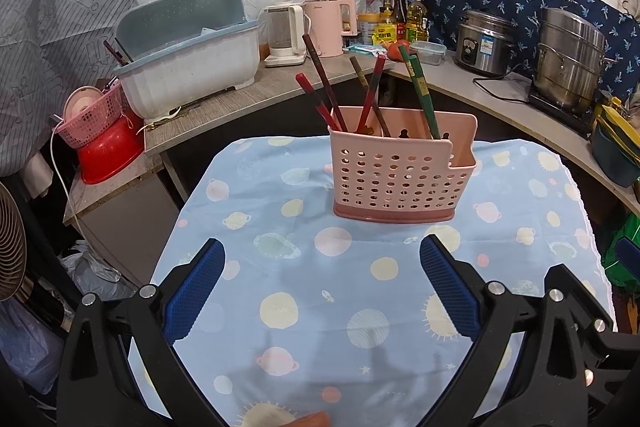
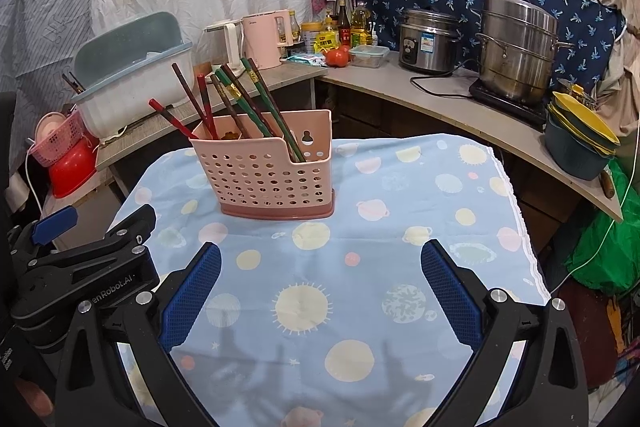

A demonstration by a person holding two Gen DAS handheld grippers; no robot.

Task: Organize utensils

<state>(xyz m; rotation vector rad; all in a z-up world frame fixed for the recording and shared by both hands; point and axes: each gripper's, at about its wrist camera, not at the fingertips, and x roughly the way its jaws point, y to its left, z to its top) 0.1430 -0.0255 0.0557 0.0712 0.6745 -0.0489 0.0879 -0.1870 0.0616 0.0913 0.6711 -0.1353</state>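
Claws: left claw (image 1: 322, 283) and right claw (image 2: 320, 285) both spread wide with nothing between their blue pads, hanging side by side over the near half of the surface.
Neighbour: the left claw's black frame shows at the left edge of the right wrist view, close beside the right one.
Surface: blue planet-print cloth (image 2: 400, 227) lies bare from the claws up to the holder.
Holder: pink perforated utensil holder (image 1: 400, 173) stands upright toward the far side of the cloth, ahead of both claws and apart from them.
Chopsticks: red, brown and green chopsticks (image 2: 240, 103) stand inside the holder, leaning outward above its rim.
Edges: white trim (image 2: 520, 227) marks the cloth's right edge, with a dark gap beyond it before the curved counter (image 2: 400, 87).
Beyond: white dish bin (image 1: 192, 67) on the shelf at far left; steel pots (image 2: 516, 51) on the counter at right.
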